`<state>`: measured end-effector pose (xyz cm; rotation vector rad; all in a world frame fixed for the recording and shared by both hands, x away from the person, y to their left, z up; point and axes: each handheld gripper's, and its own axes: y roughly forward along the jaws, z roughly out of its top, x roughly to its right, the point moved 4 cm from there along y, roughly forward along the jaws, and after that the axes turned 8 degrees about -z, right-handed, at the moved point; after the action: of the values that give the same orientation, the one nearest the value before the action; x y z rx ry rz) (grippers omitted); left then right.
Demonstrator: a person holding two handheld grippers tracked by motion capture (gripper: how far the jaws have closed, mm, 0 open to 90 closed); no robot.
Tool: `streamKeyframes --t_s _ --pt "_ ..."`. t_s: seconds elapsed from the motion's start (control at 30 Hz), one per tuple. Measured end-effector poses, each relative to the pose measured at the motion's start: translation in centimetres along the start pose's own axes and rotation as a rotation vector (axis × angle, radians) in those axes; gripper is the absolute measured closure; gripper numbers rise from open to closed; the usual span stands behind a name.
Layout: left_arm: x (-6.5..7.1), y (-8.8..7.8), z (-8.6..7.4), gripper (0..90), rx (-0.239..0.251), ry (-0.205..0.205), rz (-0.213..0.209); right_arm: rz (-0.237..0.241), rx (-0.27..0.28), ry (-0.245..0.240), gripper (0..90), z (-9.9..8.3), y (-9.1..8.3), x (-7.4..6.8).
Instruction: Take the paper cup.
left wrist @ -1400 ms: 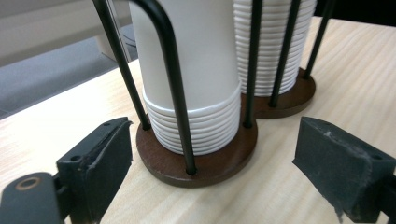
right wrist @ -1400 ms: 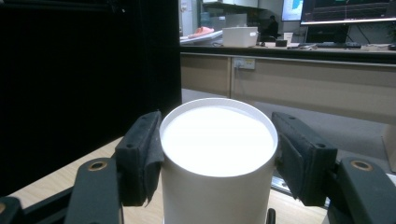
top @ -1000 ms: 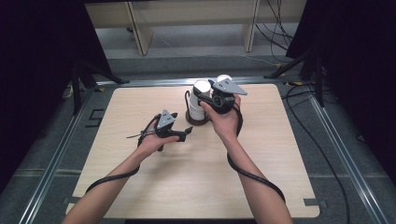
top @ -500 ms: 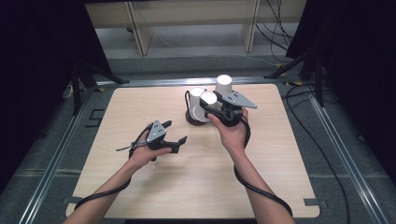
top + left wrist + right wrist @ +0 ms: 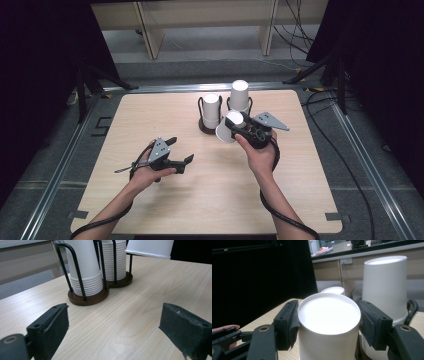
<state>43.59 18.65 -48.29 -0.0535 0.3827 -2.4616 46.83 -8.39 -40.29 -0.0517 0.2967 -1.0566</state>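
White cup (image 5: 229,127) gripped in right fingers (image 5: 237,131); two stacks (image 5: 211,111) racked; left fingers (image 5: 181,150) have just been opening, empty.

1. The table (image 5: 210,200) has a top of light wood with fine grain, smooth and matt.
2. The paper cup (image 5: 328,325) looks like white paper, smooth, with a soft sheen on its bottom.
3. The stacked cups (image 5: 86,272) are the same white paper, with rolled rims that form ridges.
4. The cup holder (image 5: 87,298) has a dark brown wooden base, slightly glossy, and thin black metal rods.
5. The right gripper (image 5: 328,317) has pads of black, matt, rubber-like material with worn edges.
6. The left gripper (image 5: 113,327) has the same matt, rough black pads.
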Motion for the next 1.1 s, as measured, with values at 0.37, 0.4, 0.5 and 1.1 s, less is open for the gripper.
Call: streamKeyframes --t_s 0.37,0.4,0.5,1.1 --pt "1.3 -0.9 -0.3 8.2 0.017 -0.006 -0.017 -0.021 -0.018 0.067 36.7 -1.5 -1.9 1.7" --pt "1.4 -1.0 -0.4 8.2 0.008 -0.006 -0.014 -0.013 -0.022 0.082 36.7 -1.6 -2.0 1.8" --pt "1.5 -1.0 -0.4 8.2 0.011 -0.008 -0.013 -0.007 -0.033 0.128 36.7 -2.0 -2.2 2.1" --pt "2.0 -1.4 -1.0 8.4 0.006 -0.031 -0.002 0.07 -0.101 0.422 36.7 -5.0 -2.9 4.5"
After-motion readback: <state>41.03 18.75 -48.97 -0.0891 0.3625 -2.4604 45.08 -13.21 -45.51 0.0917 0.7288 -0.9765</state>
